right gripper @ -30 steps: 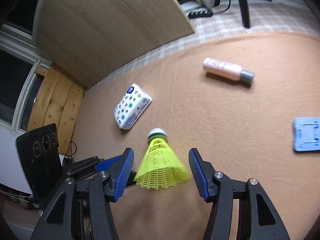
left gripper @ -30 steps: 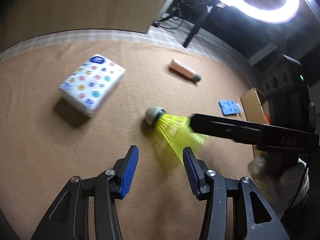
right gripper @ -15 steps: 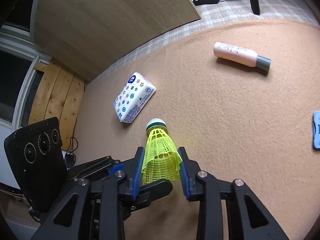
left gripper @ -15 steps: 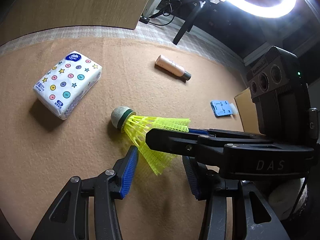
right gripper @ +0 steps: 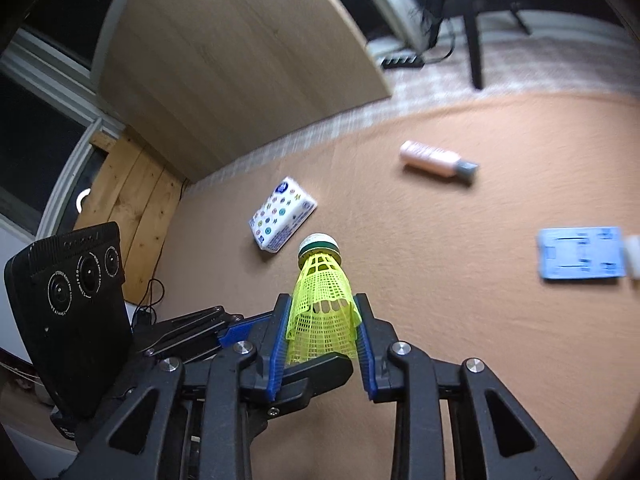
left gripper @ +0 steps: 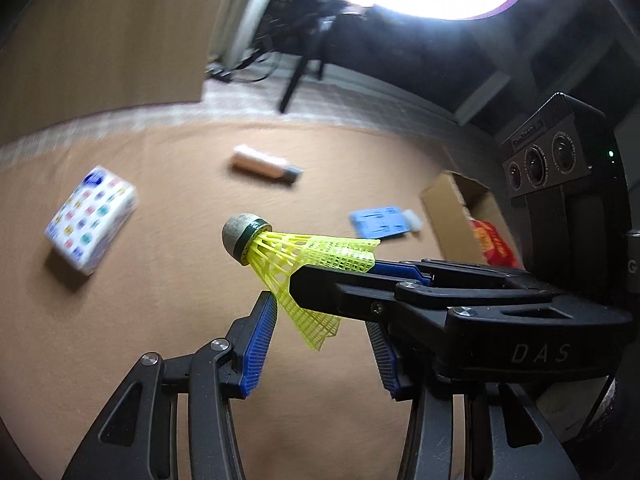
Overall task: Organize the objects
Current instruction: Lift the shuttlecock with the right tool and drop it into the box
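Gripping status, biggest item down:
surface: tan felt mat [right gripper: 460,340] is covering the work area; wooden board [right gripper: 240,60] is leaning at the far edge.
box: open cardboard box [left gripper: 452,196] is sitting at the mat's right edge in the left view, red packet [left gripper: 494,246] inside. Judging this is the drop target for organizing, not confirmed.
tissues: patterned tissue pack [right gripper: 282,214] is lying flat on the mat, just beyond the cork tip in the right view.
bottle: pink bottle with grey cap [right gripper: 438,160] is lying on its side, well apart from the rest.
blue item: flat blue plastic piece [right gripper: 580,252] is lying near the box side; type unclear, blurred.
right gripper [right gripper: 322,328]: jaws are narrowed and pressing both blue pads on the skirt of the yellow shuttlecock [right gripper: 322,300]; skirt is squashed slightly between them.
left gripper [left gripper: 320,344]: jaws are standing about half open, holding nothing; the skirt's rim is hanging between them in the left view without visible pad contact.
shuttlecock position: being held off the mat, cork [left gripper: 236,238] pointing away from the right gripper.
handling: judging it very light, plastic mesh skirt springy and crushable, cork firm. The skirt grip is working but deforming it; the band near the cork would be the stiffer hold. Light squeeze only, too much will be buckling the mesh.
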Motion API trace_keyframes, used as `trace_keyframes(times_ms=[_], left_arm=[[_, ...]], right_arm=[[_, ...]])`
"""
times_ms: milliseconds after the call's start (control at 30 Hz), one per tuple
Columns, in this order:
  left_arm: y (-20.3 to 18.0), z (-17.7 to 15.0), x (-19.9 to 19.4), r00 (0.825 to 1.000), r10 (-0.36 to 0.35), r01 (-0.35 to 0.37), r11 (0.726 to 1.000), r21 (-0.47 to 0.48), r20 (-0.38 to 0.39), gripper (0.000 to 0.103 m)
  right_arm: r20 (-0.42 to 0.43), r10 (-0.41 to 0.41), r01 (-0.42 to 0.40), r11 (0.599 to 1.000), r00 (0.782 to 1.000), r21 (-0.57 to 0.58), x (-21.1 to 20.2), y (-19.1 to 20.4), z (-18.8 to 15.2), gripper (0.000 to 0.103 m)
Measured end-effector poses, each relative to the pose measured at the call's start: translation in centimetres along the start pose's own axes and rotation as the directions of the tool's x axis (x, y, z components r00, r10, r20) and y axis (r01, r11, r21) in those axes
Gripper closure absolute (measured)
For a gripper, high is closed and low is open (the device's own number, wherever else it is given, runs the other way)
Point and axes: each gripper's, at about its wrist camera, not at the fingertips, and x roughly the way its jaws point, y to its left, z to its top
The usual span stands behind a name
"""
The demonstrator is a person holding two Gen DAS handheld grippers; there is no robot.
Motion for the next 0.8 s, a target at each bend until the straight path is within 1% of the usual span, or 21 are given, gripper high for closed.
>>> trace_keyframes(times_ms=[167, 300, 433, 567, 667, 800], left_arm=[[-5.9, 0.6, 1.1, 1.000, -0.020, 0.020, 0.996, 0.092, 0.008, 0.055], [-11.2, 0.5, 2.8, 0.998, -0.058, 0.058, 0.985, 0.163, -0.005, 0.055], [-16.3, 0.3, 4.9, 0.992, -0.121, 0.127, 0.969, 0.213, -0.040, 0.055], [-21.1, -0.1, 7.1, 0.984, -0.158, 0.173, 0.948, 0.267, -0.077, 0.055], [-24.1, -0.7, 8.5, 0.978, -0.179, 0.204, 0.933, 0.297, -0.108, 0.055], [-27.0, -1.6, 10.1, 0.970, -0.196, 0.234, 0.917, 0.322, -0.146, 0.055]], right_arm=[[0.081, -0.041, 0.040, 0.999, 0.996, 0.015, -5.2, -2.0, -1.2, 0.076], [0.144, -0.111, 0.109, 0.994, 0.983, 0.023, -9.8, -4.1, -2.9, 0.076], [0.185, -0.174, 0.166, 0.984, 0.967, 0.063, -13.8, -6.8, -4.6, 0.076], [0.220, -0.223, 0.201, 0.972, 0.950, 0.119, -17.4, -9.7, -6.3, 0.076], [0.239, -0.253, 0.217, 0.962, 0.937, 0.168, -19.6, -11.8, -7.6, 0.076], [0.245, -0.285, 0.231, 0.946, 0.927, 0.228, -21.7, -14.3, -9.3, 0.076]])
